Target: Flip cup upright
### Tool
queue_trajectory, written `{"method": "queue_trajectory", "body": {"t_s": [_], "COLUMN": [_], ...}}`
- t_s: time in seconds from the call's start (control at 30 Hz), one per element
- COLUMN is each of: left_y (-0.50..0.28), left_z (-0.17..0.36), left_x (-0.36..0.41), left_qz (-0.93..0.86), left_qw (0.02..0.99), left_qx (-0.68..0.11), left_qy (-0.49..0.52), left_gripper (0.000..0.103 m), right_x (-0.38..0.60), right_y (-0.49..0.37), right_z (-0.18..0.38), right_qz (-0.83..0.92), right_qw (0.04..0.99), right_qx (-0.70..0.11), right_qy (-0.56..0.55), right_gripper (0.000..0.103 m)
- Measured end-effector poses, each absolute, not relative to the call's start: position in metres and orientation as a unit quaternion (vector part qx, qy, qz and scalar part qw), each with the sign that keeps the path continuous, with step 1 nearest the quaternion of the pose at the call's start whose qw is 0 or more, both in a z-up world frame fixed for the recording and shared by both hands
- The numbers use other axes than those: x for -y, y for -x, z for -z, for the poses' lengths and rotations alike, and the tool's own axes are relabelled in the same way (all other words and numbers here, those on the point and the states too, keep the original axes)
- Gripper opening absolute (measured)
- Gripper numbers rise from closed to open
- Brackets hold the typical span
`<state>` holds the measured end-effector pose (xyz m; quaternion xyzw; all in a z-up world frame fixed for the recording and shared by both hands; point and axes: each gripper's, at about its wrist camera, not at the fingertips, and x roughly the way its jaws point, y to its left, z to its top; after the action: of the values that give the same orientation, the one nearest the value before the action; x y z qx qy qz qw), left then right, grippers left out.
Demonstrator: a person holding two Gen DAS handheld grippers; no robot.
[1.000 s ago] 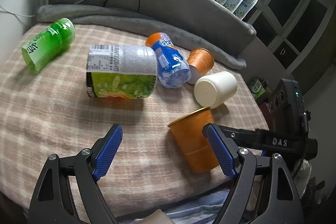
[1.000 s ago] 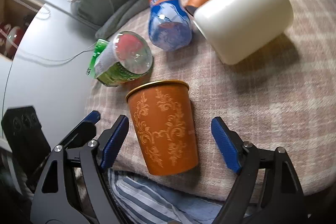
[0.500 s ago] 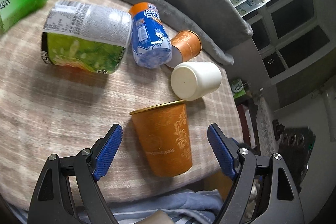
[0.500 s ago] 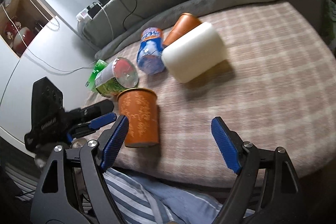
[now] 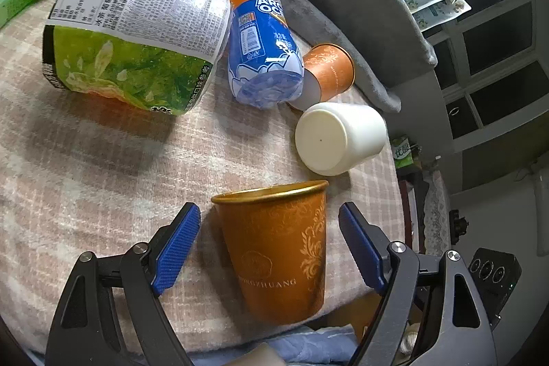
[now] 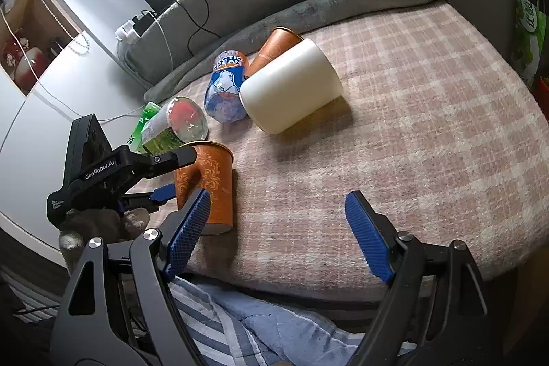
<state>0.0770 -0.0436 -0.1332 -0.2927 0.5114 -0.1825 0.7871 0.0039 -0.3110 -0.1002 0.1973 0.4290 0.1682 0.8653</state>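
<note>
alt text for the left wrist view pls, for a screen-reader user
An upright orange cup with a gold rim stands between the open blue pads of the left gripper, untouched, near the edge of a plaid blanket. Behind it lie a white cup, a second orange cup, a blue bottle and a green-labelled bottle.

Left wrist view, close and looking down over an upright orange cup (image 5: 278, 249) between its fingers; right wrist view, farther back and lower, facing across the plaid surface (image 6: 429, 112); both share that cup (image 6: 209, 184) and the white cup (image 5: 339, 139).
</note>
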Motion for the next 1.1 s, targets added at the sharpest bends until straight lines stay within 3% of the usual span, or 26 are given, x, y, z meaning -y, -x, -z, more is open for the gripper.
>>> {"method": "queue_trajectory", "body": {"t_s": [0.23, 1.1], "left_y": [-0.082, -0.064], "left_z": [0.137, 0.089], "left_x": [0.048, 0.068], "left_qz": [0.186, 0.17], "left_qw": [0.785, 0.879], "left_qx": [-0.518, -0.422], "left_qy": [0.283, 0.146], "left_gripper": [0.07, 0.07], "right_x": [0.314, 0.309], "right_y": [-0.004, -0.005], "right_z": [0.102, 0.097], "right_qz": [-0.16, -0.159], "right_qw": [0.866, 0.871], "right_qx": [-0.429, -0.423], "right_qy": [-0.2, -0.192], "right_gripper": [0.083, 0.083]}}
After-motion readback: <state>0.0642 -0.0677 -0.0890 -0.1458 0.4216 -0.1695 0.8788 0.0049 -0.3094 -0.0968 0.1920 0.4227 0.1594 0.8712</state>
